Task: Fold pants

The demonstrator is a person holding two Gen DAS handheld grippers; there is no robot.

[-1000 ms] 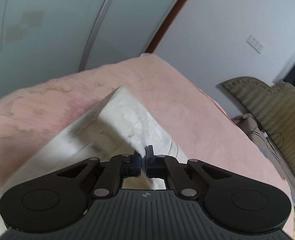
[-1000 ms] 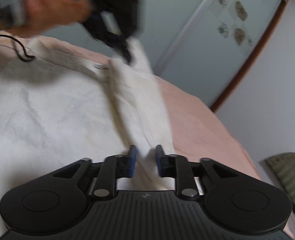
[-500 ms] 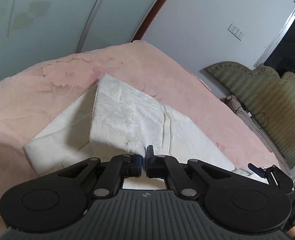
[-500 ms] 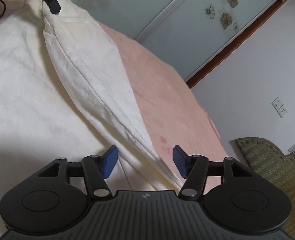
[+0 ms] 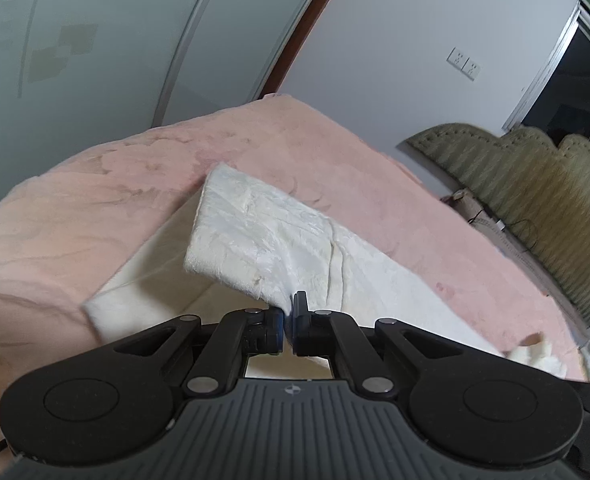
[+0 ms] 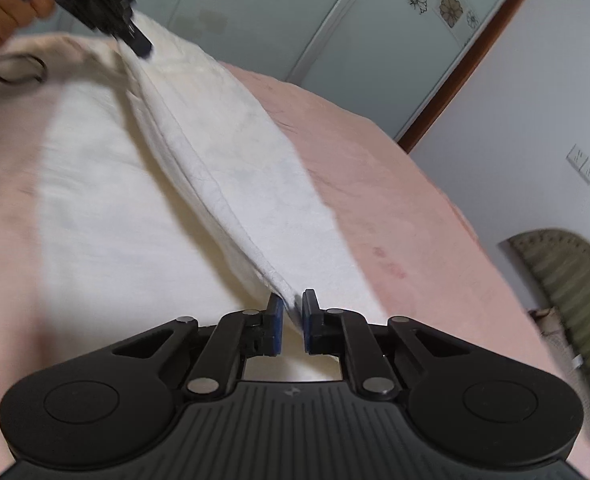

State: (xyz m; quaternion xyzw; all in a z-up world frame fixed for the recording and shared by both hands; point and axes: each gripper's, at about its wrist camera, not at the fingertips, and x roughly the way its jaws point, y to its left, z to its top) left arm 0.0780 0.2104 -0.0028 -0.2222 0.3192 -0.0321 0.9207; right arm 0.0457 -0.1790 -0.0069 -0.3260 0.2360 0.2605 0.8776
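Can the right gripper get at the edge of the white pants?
Yes, it seems so: the right gripper is already shut on the raised edge of the white pants, with nothing in its way.

The white pants (image 5: pixel 279 248) lay on the pink bed (image 5: pixel 95 216), one textured layer lifted and doubled back over the flat rest.

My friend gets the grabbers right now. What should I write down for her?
Left gripper: shut on the white pants, holding a lifted edge.
Right gripper: shut on the same raised edge, further along.
Pants: on the pink blanket, one part raised between both grippers over the flat layer.
Done: both ends gripped and lifted.
Left: lay the raised part across the flat layer, let go, then probably fold again.
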